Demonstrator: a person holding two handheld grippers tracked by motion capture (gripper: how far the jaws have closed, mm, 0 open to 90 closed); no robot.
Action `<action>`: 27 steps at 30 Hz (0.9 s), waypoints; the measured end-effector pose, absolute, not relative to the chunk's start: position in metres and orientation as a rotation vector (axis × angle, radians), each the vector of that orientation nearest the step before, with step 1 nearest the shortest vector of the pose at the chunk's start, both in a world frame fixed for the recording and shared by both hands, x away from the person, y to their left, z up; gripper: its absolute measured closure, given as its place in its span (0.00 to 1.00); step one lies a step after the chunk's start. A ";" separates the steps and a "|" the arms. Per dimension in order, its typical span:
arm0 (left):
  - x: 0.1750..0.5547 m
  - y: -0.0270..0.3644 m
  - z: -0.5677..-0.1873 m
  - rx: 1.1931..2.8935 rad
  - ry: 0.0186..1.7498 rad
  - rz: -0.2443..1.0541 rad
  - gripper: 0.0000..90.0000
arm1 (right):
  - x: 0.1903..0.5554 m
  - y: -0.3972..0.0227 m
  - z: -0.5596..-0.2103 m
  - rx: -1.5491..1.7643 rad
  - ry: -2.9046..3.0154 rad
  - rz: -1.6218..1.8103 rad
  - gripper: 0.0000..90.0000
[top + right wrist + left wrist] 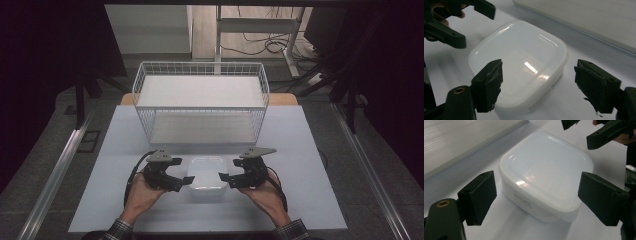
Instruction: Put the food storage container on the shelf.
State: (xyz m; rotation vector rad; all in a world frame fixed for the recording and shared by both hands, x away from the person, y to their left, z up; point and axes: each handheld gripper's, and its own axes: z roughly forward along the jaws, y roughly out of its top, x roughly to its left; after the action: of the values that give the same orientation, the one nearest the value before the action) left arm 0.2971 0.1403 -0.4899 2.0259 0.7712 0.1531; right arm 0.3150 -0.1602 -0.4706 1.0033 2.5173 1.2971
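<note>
one white lidded plastic container sits on the pale worktop, just in front of one white wire basket with a shelf inside. lid appears seated; contents cannot be told through the cloudy plastic.

left tool stands at the container's left side, right tool at its right side. both are released, jaws spread wide, nothing held. in the left gripper view the container lies between the spread jaws and ahead of them, not touching; the right gripper view shows the same for the container. whether any tip touches the box in the high view cannot be told.

judgement: the step in hand is a two-sided approach to the container. to do it well, each tool should come in level and square to its side wall, jaws low on the body rather than on the lid rim, both sides closing evenly so the box does not skid or twist on the smooth worktop. the walls look thin and slick, so pressure should stay moderate.

count: containers 1, wire baskets 1, tools 2, hands 2.
</note>
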 end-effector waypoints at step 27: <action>0.298 0.135 -0.502 1.963 0.969 -0.002 0.37 | 0.320 -0.163 -0.484 1.173 2.654 1.323 0.56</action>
State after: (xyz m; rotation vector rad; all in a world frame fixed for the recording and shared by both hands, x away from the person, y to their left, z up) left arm 0.2983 0.1345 -0.5019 1.9633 0.9687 -0.0024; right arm 0.3196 -0.1627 -0.4837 1.1731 2.6536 1.3231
